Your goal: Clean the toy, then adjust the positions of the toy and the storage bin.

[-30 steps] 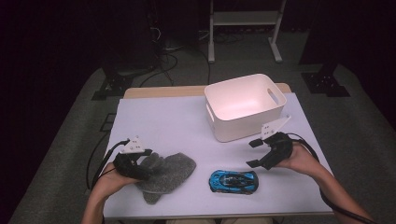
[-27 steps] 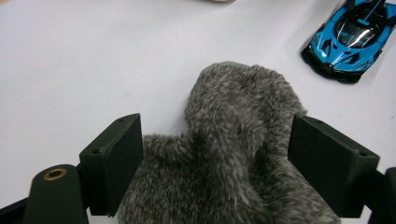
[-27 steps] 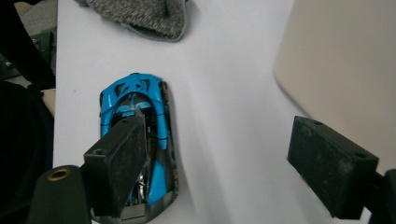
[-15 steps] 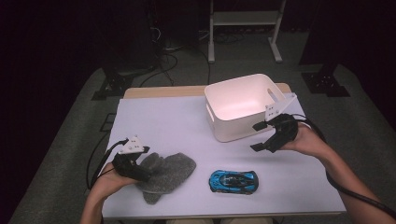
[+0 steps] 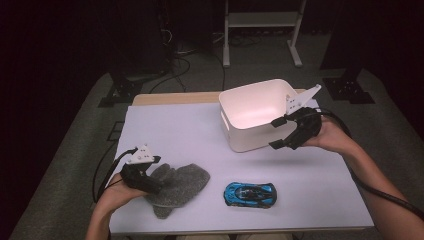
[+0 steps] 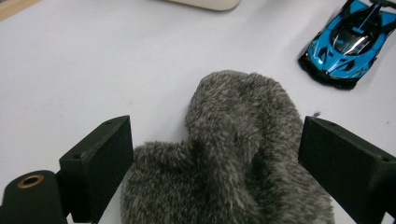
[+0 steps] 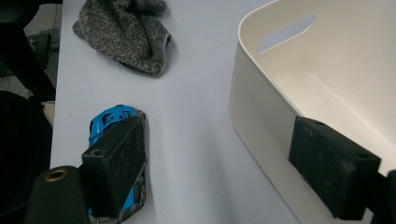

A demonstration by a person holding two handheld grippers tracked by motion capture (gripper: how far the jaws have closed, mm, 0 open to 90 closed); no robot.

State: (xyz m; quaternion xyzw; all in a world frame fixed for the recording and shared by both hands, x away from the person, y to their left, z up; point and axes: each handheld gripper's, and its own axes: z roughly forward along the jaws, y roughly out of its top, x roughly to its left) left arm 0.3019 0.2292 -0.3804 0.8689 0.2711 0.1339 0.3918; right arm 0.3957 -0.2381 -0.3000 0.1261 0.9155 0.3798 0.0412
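A grey fuzzy cloth (image 5: pixel 182 182) lies crumpled near the table's front left. My left gripper (image 5: pixel 150 181) rests low over its left end. In the left gripper view its jaws (image 6: pixel 215 163) stand wide on either side of the cloth (image 6: pixel 233 140); they have just been opening and do not squeeze it. A blue toy car (image 5: pixel 249 193) sits to the right of the cloth. My right gripper (image 5: pixel 275 134) hangs in the air at the near right corner of the white bin (image 5: pixel 250 137), open and empty. The right gripper view has the bin (image 7: pixel 327 70) on the right and the car (image 7: pixel 109 121) behind the left jaw.
The white table top (image 5: pixel 175 130) ends in a wooden strip (image 5: pixel 165 98) at the far side. A metal stand (image 5: pixel 260 20) and cables (image 5: pixel 175 55) are on the dark floor beyond. A cable (image 5: pixel 380 192) trails from my right hand across the table's right edge.
My right gripper has risen from beside the blue car and moved back toward the bin's right corner. The left hand has stayed on the cloth.
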